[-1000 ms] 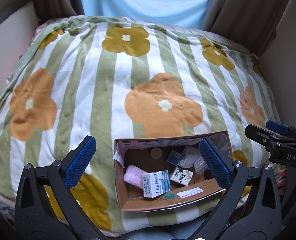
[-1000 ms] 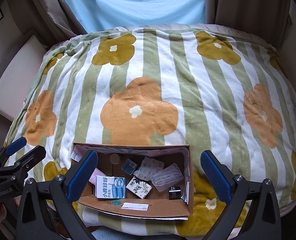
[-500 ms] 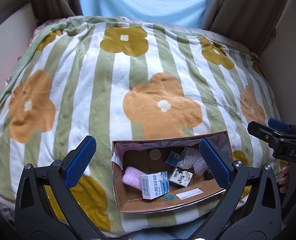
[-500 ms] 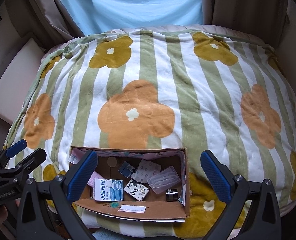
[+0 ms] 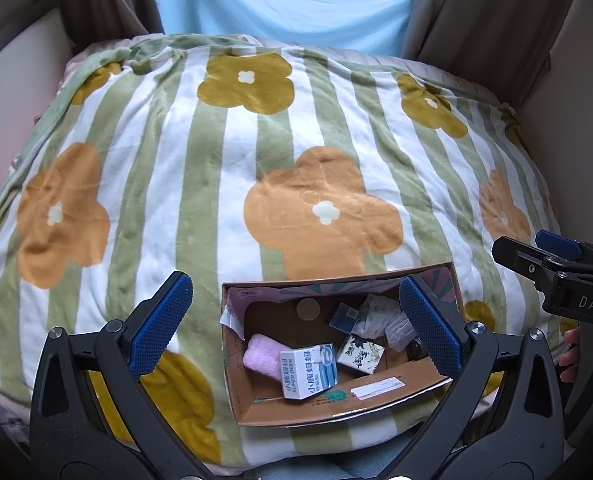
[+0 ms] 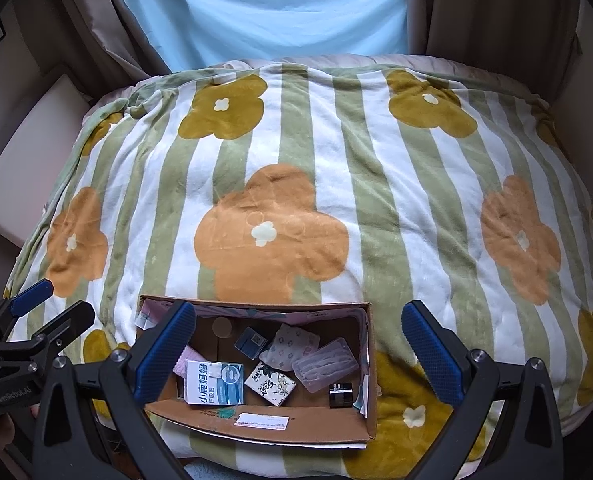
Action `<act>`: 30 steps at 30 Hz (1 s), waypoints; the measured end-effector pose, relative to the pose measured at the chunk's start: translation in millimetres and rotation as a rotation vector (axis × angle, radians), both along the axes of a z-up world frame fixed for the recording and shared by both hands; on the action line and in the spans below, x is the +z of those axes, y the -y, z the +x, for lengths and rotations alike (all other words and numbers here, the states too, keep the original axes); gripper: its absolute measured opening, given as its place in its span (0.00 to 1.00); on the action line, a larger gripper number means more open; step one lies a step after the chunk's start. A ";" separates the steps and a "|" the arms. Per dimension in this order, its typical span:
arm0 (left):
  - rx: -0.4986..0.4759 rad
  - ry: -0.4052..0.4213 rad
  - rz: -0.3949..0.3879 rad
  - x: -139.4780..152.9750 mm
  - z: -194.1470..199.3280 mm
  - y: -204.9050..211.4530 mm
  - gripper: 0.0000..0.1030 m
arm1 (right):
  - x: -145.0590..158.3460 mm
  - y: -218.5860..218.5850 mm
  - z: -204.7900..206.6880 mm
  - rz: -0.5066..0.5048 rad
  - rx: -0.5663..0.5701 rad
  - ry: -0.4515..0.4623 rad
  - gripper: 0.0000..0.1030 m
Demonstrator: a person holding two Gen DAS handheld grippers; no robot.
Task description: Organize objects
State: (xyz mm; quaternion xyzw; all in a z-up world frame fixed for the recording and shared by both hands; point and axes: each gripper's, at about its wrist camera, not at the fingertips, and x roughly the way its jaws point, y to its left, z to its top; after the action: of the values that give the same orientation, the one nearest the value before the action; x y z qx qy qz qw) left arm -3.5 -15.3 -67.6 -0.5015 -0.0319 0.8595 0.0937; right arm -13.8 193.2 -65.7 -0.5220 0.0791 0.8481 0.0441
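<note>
cardboard box point(image 6: 256, 416) | below right gripper point(image 6: 296, 344) (fingers spread, empty)

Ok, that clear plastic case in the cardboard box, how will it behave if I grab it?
The clear plastic case looks thin-walled, so probably light and slightly flexible. Its glossy surface may slip. It lies tilted on other items, so a push would likely slide it.

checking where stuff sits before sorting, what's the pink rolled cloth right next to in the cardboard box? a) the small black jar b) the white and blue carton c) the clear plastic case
b: the pink rolled cloth lies against the white and blue carton at the left end of the cardboard box; the clear plastic case and small black jar sit at the right end.
</note>
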 end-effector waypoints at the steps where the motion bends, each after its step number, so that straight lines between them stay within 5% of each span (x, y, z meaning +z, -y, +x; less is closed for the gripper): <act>1: 0.000 -0.001 0.000 -0.2 -0.5 -0.7 1.00 | 0.8 0.4 -1.1 0.001 0.001 -0.001 1.00; 30: -0.002 -0.039 0.044 17.4 9.1 -8.3 1.00 | 3.5 2.0 -1.0 0.004 -0.001 -0.005 0.99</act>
State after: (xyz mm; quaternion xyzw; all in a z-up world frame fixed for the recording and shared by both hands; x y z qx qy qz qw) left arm 5.6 -7.0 -50.1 -0.4824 -0.0485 0.8682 0.1062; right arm -14.8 191.3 -62.1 -0.5196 0.0777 0.8497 0.0453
